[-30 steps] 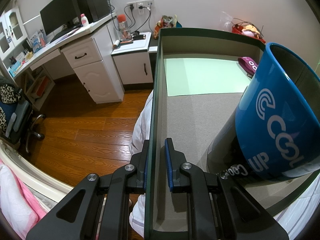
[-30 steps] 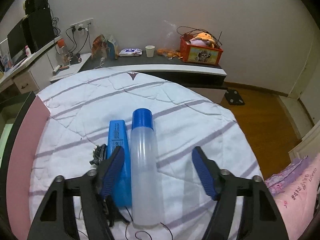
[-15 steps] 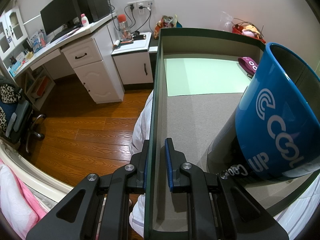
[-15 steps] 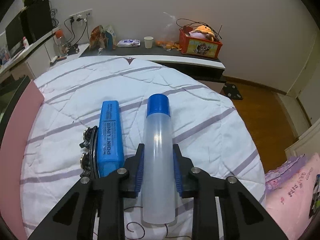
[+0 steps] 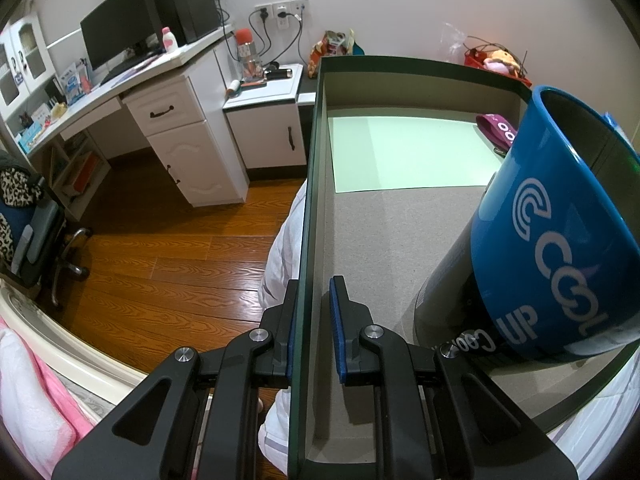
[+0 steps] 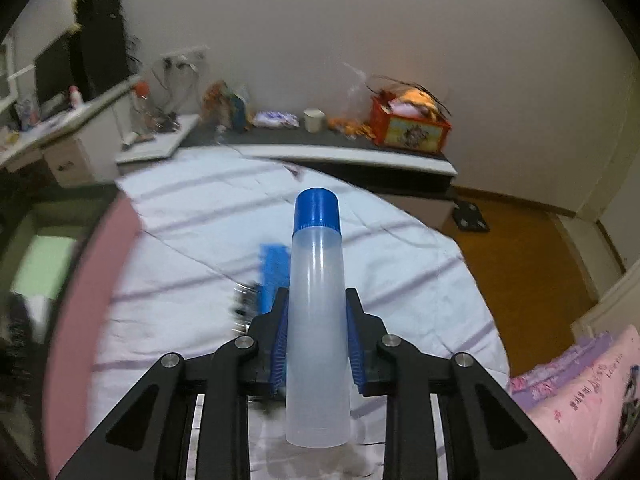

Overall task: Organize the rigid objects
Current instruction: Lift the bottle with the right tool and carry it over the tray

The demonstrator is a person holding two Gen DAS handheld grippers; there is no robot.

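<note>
The right gripper (image 6: 316, 344) is clenched on a translucent bottle (image 6: 318, 320) with a blue cap (image 6: 317, 210); its jaws have just been closing, and the blue pads now press both sides of the bottle's lower body. The bottle is clear of the bed's white striped quilt (image 6: 400, 280), cap pointing away from the camera. A blue flat case (image 6: 274, 272) and a small dark item, too blurred to identify, remain on the quilt just left of the bottle.

The left gripper (image 5: 314, 332) grasps the near wall of a dark-rimmed storage box (image 5: 308, 200), one pad outside and one inside. Inside the box stand a blue "COOL UP" cup (image 5: 560, 240), against a dark cylinder (image 5: 448, 280), and a magenta item (image 5: 500, 130) at the far wall.

Judgement: the step in hand is carrying the bottle to the box. The grip sits low on a smooth, long body, so the bottle could pivot; slow, level travel would suit.

Open room: the box's grey floor (image 5: 380, 240) and green sheet (image 5: 404, 152) are free left of the cup. The pink box wall (image 6: 92, 300) at the right view's left edge must be cleared on entry, and the cup avoided.
</note>
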